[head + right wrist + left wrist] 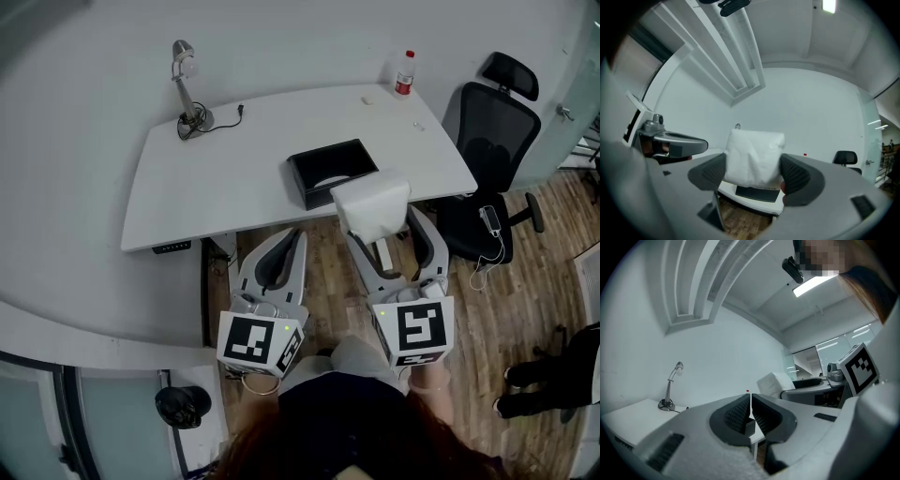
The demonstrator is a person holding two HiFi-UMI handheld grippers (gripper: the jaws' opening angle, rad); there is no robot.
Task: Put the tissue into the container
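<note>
Fingers (799, 176), right gripper (753, 174), pinch tissue (752, 150); container (309, 190) near.

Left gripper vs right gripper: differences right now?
Jaws: left gripper shut, empty; right gripper spread, clamping the white tissue. Position: left gripper faces the black container's left end, right gripper its right end. Shared: both hover short of the table's near edge.

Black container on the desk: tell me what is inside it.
Inside the black container, a pale patch shows, too small to identify. The tissue pack in the right claw covers its near corner.
</note>
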